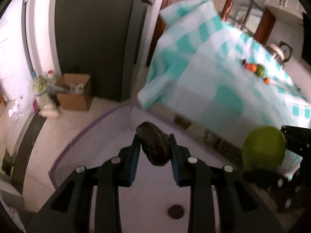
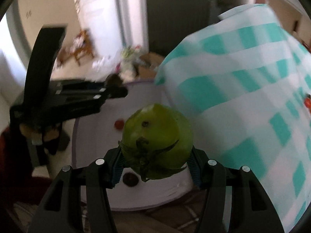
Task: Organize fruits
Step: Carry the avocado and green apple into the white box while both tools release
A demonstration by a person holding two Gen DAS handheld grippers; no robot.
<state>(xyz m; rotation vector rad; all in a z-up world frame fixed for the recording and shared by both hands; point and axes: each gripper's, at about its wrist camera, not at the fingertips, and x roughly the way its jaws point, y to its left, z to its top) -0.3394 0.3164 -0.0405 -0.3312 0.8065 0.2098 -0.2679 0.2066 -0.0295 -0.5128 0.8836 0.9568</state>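
Observation:
My left gripper (image 1: 154,141) is shut on a dark brown, wrinkled fruit (image 1: 155,147), held over a white bin with a purple rim (image 1: 81,134). A dark round fruit (image 1: 176,211) lies on the bin's floor. My right gripper (image 2: 155,151) is shut on a green tomato (image 2: 157,139), stem side toward the camera, also above the bin (image 2: 74,136). Below it lie a small red fruit (image 2: 118,124) and a dark fruit (image 2: 130,178). The left gripper (image 2: 114,91) shows at the left of the right wrist view. The tomato (image 1: 263,149) appears at the right of the left wrist view.
A table under a teal and white checked cloth (image 1: 213,77) stands to the right of the bin, with several orange and green fruits (image 1: 254,69) on it. A cardboard box (image 1: 74,91) and clutter sit on the floor by the dark door.

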